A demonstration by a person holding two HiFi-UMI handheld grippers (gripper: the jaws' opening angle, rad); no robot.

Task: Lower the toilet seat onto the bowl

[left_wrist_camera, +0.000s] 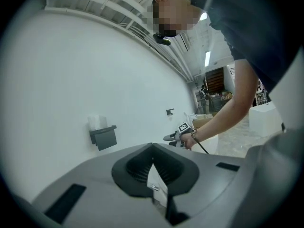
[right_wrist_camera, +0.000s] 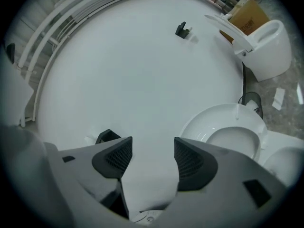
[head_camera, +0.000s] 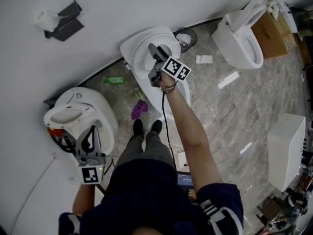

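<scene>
The white toilet [head_camera: 171, 99] stands against the wall ahead of me, and its seat [head_camera: 144, 53] is raised and leans back toward the wall. In the right gripper view the seat [right_wrist_camera: 216, 122] is a white ring right of the jaws, with the bowl [right_wrist_camera: 285, 163] below it. My right gripper [head_camera: 152, 53] reaches out in front of the seat; it [right_wrist_camera: 152, 151] is open, with only the bare wall showing between its pads. My left gripper [head_camera: 90, 137] hangs low at my left side over another toilet; its [left_wrist_camera: 152, 148] jaws are shut and hold nothing.
A second toilet [head_camera: 98, 106] stands close at my left, a third [head_camera: 242, 38] at the back right beside a cardboard box [head_camera: 274, 33]. A paper holder [head_camera: 63, 23] hangs on the wall. A green bottle [head_camera: 114, 80], a purple cloth [head_camera: 139, 109] and a white box [head_camera: 286, 151] lie on the floor.
</scene>
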